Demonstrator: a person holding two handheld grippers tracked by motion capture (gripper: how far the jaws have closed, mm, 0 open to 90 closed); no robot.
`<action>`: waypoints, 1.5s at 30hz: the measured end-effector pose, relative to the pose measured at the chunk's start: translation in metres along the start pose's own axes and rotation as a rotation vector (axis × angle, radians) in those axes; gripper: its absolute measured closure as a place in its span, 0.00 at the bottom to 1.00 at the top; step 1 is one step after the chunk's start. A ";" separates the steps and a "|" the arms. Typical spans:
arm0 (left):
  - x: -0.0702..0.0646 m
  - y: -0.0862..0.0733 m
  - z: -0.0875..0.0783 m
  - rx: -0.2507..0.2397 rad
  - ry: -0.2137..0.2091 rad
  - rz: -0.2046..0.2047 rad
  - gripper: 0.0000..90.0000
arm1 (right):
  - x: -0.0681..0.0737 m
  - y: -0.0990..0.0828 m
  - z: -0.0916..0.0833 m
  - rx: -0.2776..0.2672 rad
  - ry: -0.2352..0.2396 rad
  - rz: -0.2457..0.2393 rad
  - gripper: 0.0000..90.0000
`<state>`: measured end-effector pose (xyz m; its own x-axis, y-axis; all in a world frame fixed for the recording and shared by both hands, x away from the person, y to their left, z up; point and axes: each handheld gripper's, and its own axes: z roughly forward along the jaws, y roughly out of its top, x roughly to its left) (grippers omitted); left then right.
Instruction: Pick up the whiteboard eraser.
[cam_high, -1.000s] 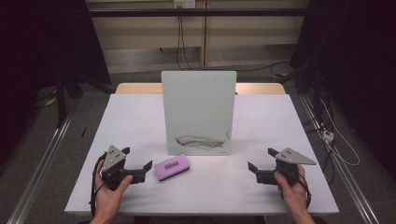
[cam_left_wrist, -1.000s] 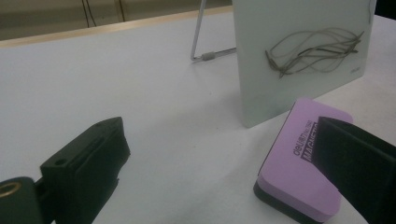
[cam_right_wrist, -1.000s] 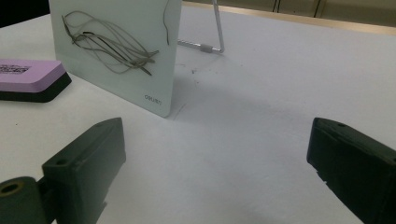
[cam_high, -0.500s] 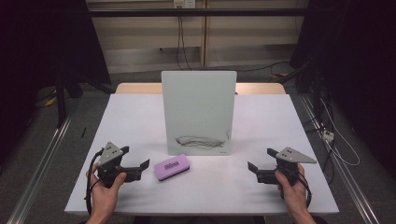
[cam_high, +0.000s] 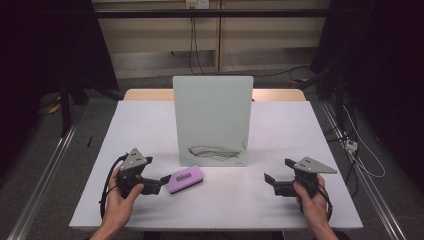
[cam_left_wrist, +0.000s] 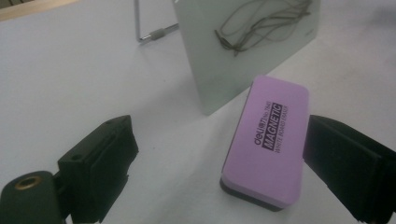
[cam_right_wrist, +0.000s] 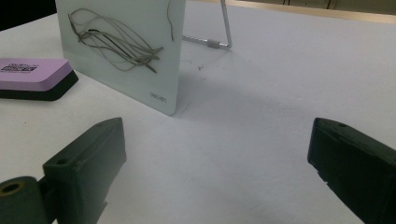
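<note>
Purple eraser (cam_high: 185, 179) lies flat on the white table (cam_high: 150, 125), just in front of the lower left corner of the upright whiteboard (cam_high: 212, 120), which stands on a wire stand (cam_right_wrist: 219, 32) and bears a tangle of dark scribbled lines (cam_high: 215, 151) near its bottom edge. Printed lettering on the eraser's top reads "MAGNETIC", and a dark felt layer shows under the purple body in the left gripper view.

Left gripper (cam_high: 159, 183) is held low at the eraser's near end; its jaws have just been closing a little, yet they stand wide, with the eraser (cam_left_wrist: 268, 140) partly between them. One jaw sits right beside the eraser's long edge, the other well clear of it, so nothing is clamped.

Right gripper (cam_high: 272, 181) rests in the person's right hand (cam_high: 312, 200) at the table's right front, well apart from the board and the eraser, jaws spread wide over bare tabletop with nothing held

No containers stand on the table
</note>
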<state>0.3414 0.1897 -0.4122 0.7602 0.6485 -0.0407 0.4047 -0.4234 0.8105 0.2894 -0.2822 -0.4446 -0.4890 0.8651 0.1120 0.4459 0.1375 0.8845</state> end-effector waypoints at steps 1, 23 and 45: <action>-0.001 0.001 0.001 0.009 -0.009 0.007 0.10 | 0.000 0.000 0.000 0.001 0.002 -0.001 0.05; -0.019 0.030 0.030 0.121 -0.112 0.111 0.12 | 0.003 0.001 0.000 0.000 0.000 -0.003 0.05; -0.028 0.032 0.059 0.278 -0.180 0.172 0.30 | 0.004 0.001 0.002 0.012 0.021 -0.012 0.05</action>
<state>0.3624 0.1207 -0.4198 0.8965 0.4412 -0.0398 0.3666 -0.6885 0.6257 0.2895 -0.2774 -0.4442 -0.5097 0.8532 0.1111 0.4489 0.1535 0.8803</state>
